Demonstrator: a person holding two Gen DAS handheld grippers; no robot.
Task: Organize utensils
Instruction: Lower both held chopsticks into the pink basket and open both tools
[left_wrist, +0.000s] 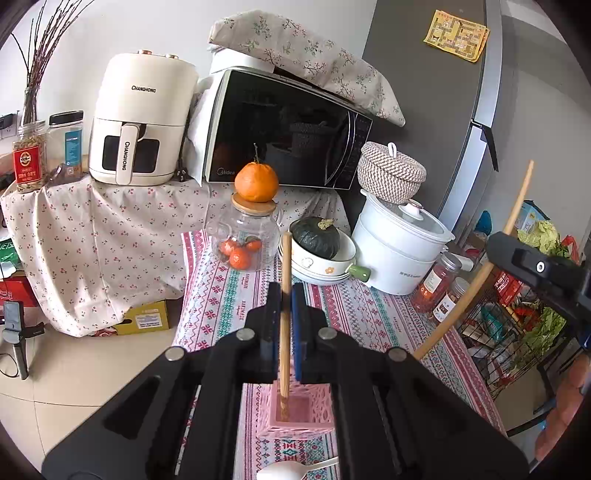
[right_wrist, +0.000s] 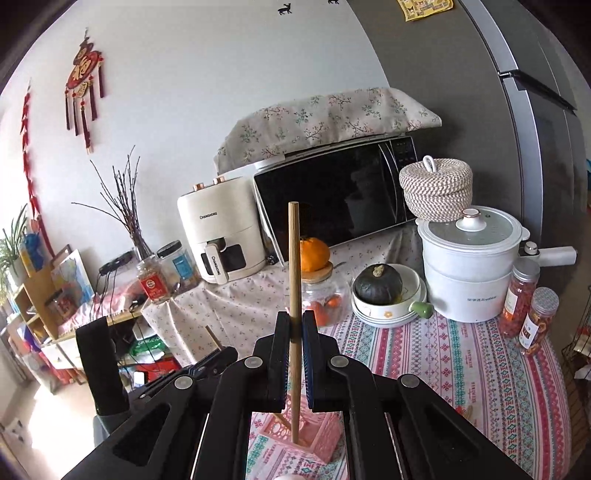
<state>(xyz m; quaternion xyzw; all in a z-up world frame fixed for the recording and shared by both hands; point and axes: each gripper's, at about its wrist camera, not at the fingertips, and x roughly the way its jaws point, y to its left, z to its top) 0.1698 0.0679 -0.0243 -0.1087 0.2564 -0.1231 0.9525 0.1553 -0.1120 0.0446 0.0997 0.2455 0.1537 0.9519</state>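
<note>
My left gripper (left_wrist: 286, 295) is shut on a wooden chopstick (left_wrist: 285, 280), held upright with its lower end inside the pink lattice utensil holder (left_wrist: 295, 417) on the patterned tablecloth. My right gripper (right_wrist: 294, 325) is shut on a second wooden chopstick (right_wrist: 294, 258), upright, its lower tip just over the pink holder (right_wrist: 314, 439). In the left wrist view the right gripper's body shows at the right with its chopstick (left_wrist: 480, 277) slanting. A white spoon (left_wrist: 291, 472) lies at the bottom edge.
Behind the holder stand a glass jar of oranges (left_wrist: 243, 240), a bowl with a green squash (left_wrist: 319, 251), a white pot (left_wrist: 399, 251), two spice jars (right_wrist: 528, 314), a microwave (left_wrist: 288, 129) and an air fryer (left_wrist: 140, 122). A wire basket (left_wrist: 509, 332) stands at the right.
</note>
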